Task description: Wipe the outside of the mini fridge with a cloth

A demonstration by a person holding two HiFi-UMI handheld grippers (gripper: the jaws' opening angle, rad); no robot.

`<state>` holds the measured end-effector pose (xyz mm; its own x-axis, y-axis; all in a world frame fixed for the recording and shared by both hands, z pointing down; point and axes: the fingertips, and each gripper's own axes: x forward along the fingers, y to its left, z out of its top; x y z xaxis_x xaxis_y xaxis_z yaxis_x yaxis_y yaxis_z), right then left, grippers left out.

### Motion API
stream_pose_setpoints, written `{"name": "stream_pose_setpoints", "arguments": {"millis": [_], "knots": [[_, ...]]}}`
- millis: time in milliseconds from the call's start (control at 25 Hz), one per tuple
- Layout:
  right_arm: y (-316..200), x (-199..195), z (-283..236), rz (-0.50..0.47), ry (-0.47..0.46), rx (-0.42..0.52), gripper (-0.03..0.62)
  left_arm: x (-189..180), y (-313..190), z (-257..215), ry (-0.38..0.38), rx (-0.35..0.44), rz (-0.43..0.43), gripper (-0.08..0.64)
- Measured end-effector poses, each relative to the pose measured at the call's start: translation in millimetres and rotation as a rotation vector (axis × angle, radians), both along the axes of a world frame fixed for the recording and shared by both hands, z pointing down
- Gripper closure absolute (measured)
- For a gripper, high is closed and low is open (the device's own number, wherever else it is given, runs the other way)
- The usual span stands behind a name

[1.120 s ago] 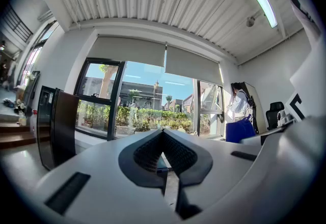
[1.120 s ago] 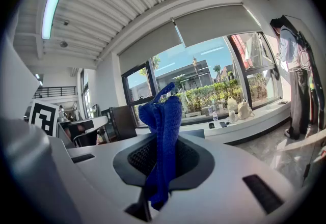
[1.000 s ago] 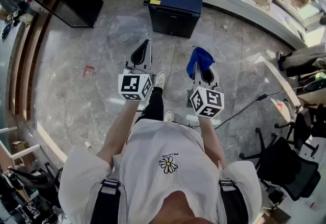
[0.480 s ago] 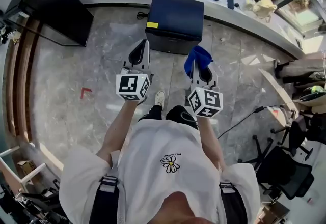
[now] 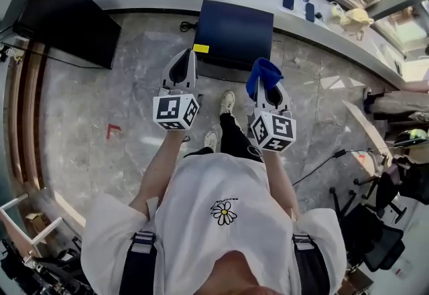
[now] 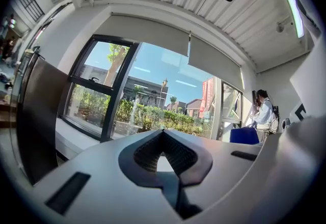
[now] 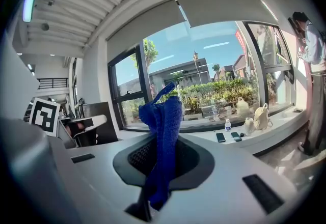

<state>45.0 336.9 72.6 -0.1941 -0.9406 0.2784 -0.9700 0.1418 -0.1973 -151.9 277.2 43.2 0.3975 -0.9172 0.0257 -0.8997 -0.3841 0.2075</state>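
The dark blue mini fridge [image 5: 233, 33] stands on the marble floor against the window ledge, a yellow label at its front left corner. My right gripper [image 5: 267, 80] is shut on a blue cloth [image 5: 263, 74], which sticks up out of the closed jaws and shows again as the cloth [image 7: 162, 136] in the right gripper view. My left gripper [image 5: 183, 64] is shut with nothing in it; its jaws meet in the left gripper view, left gripper [image 6: 164, 145]. Both grippers hover just short of the fridge's front edge and point upward toward the windows.
A large black cabinet [image 5: 67, 15] stands at the left. The white window ledge [image 5: 322, 29] carries phones, a bottle and bags. A cable [image 5: 328, 156] and office chairs [image 5: 375, 233] lie at the right. A second person [image 7: 313, 50] stands by the window.
The fridge has come closer in the head view as the person stepped forward. Both grippers stay shut, now held at the fridge's near edge.
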Motion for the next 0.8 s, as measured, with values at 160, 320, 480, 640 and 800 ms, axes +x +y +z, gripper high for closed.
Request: {"name": "stream_pose_setpoints", "arguments": {"millis": [160, 320, 480, 640, 800], "knots": [[-62, 10, 11, -0.025, -0.016, -0.02, 0.525, 15, -60, -2, -0.024, 0.013, -0.013, 0.555], [-132, 19, 11, -0.057, -0.042, -0.023, 0.525, 34, -125, 0, -0.049, 0.001, -0.013, 0.555], [-191, 28, 21, -0.083, -0.05, -0.029, 0.525, 56, -173, 5, -0.097, 0.016, 0.007, 0.555], [-236, 21, 40, -0.097, -0.062, -0.06, 0.525, 64, -212, 26, -0.126, -0.001, 0.018, 0.555], [-279, 1, 72, -0.105, -0.081, -0.12, 0.525, 68, -257, 57, -0.138, -0.018, 0.046, 0.555]]}}
